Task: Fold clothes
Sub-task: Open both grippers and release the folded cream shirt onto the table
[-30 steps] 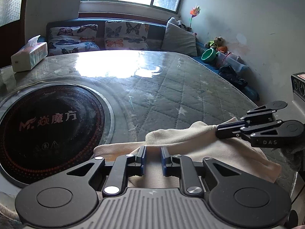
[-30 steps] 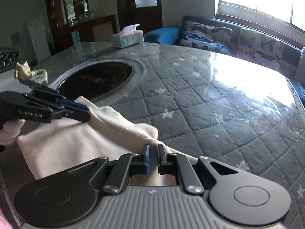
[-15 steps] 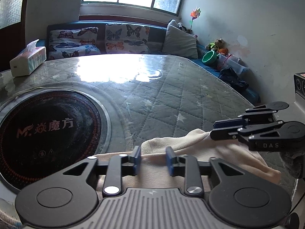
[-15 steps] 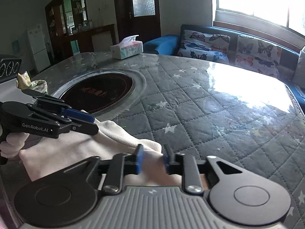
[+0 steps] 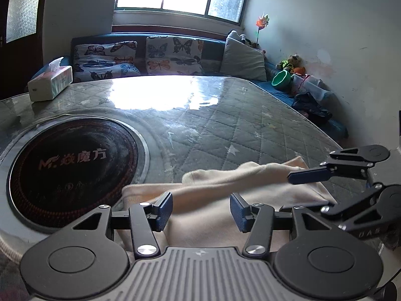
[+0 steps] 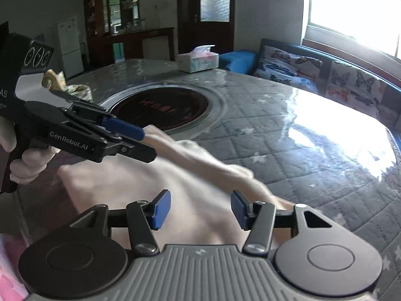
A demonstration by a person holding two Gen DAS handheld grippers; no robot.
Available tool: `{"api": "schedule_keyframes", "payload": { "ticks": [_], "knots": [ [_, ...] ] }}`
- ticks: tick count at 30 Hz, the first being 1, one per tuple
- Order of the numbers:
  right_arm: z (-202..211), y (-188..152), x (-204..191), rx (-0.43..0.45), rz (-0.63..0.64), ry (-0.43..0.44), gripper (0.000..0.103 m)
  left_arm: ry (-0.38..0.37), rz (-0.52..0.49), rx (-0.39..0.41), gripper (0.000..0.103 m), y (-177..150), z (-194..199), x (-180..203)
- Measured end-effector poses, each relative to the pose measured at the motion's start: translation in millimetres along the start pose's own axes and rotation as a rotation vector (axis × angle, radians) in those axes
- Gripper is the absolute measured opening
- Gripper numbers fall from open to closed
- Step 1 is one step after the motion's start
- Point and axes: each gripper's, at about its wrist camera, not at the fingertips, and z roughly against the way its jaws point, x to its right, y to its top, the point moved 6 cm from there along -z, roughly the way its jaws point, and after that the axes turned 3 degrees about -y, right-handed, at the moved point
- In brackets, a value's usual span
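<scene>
- While the cream cloth (image 5: 225,200) lies folded on the near edge of the counter (image 5: 225,115), both grippers stand over it with their jaws apart.
- The left gripper (image 5: 201,210) has just been opening its jaws; the cloth lies under the gap, free of the blue pads.
- The right gripper (image 6: 200,209) has likewise just been opening its jaws — the cloth lies below, not pinched.
- In the left view the right gripper reaches in from the right over the cloth's far edge; in the right view the left gripper, in a gloved hand (image 6: 25,160), crosses the cloth's left corner.
- A round black hotplate (image 5: 70,160) is sunk in the counter just beside the cloth.
- A tissue box (image 5: 50,82) sits at the far edge, well apart.
- A crumpled patterned rag (image 6: 67,86) lies beyond the left gripper.
- Butterfly cushions (image 5: 140,57) line the bench under the window.
</scene>
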Motion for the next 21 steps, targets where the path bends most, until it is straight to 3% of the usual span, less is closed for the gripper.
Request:
{"api": "schedule_keyframes", "payload": {
  "ticks": [21],
  "knots": [
    [11.9, -21.7, -21.6, 0.005, 0.017, -0.03, 0.086, 0.096, -0.055, 0.06, 0.063, -28.2, 32.0, 19.7]
  ]
}}
